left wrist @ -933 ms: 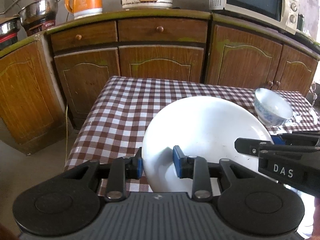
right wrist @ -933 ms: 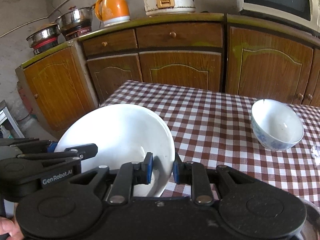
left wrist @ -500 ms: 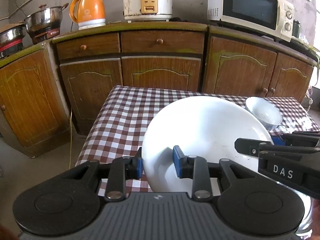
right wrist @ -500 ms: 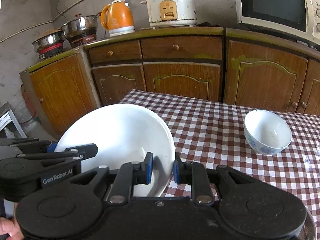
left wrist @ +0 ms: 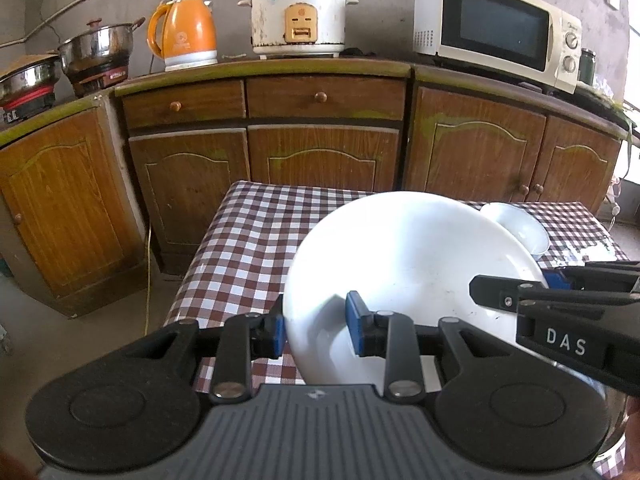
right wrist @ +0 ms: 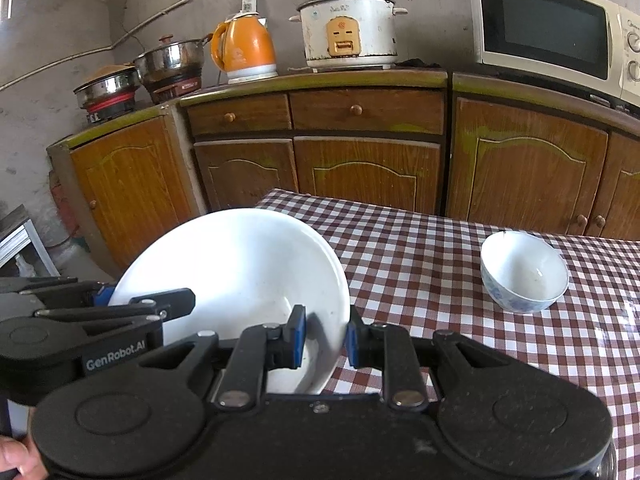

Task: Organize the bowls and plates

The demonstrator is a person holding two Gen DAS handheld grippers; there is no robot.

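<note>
Where the checked brown-and-white cloth covers the counter (right wrist: 440, 264), a wooden cabinet run (left wrist: 324, 148) stands behind it, carrying a steel pot (left wrist: 98, 46), an orange kettle (left wrist: 182, 38), a rice cooker (left wrist: 298, 16) and a microwave (left wrist: 496, 30).

The white plate (left wrist: 404, 264) is held tilted above the near part of the counter, clear of the cloth. The left tool (left wrist: 316, 330) is clamped on the plate's left rim, one blue pad on each face. The right tool (right wrist: 324, 336) is clamped on the opposite rim in the same manner; in the left wrist view it enters from the right edge. A blue-patterned white bowl (right wrist: 524, 272) stands upright on the cloth, well apart from the plate, to its right.

Both tools point toward the cabinets, roughly level. Part of a hand (right wrist: 16, 458) shows at the lower left of the right wrist view.
</note>
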